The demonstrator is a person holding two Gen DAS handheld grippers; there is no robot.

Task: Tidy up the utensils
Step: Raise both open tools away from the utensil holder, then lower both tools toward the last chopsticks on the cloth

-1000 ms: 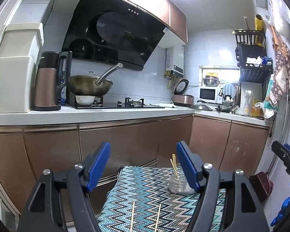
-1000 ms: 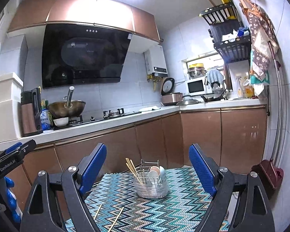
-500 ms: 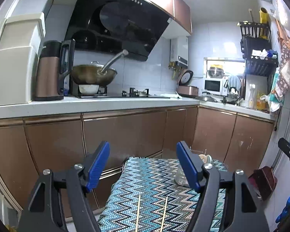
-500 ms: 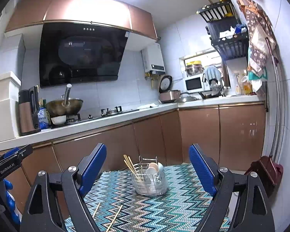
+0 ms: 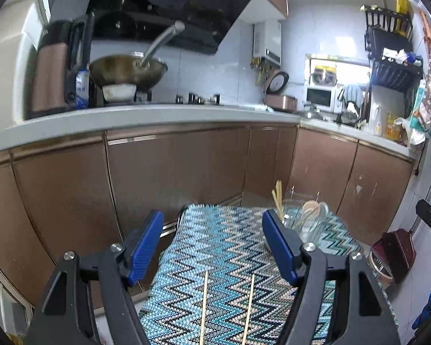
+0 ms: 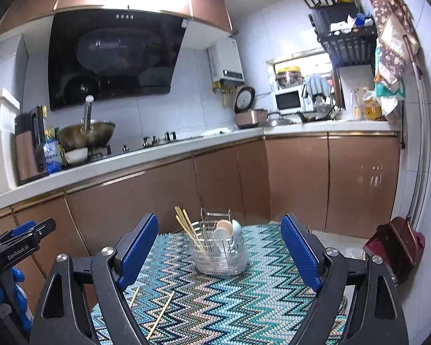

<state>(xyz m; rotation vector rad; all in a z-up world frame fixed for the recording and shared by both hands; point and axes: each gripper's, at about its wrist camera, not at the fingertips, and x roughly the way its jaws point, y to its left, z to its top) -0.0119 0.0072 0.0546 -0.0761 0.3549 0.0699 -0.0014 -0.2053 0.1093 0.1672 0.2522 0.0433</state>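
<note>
The left gripper (image 5: 212, 247) is hanging spread wide and empty over the zigzag mat (image 5: 224, 247) on the bench. Two loose chopsticks (image 5: 204, 307) are lying side by side on the mat, just below and between its fingers. Further right, the wire caddy (image 6: 219, 256) is standing upright, holding chopsticks and spoons, ahead of the right gripper (image 6: 219, 251), which is also gaping wide and gripping nothing. The loose chopsticks (image 6: 161, 317) are sitting low by its left finger.
</note>
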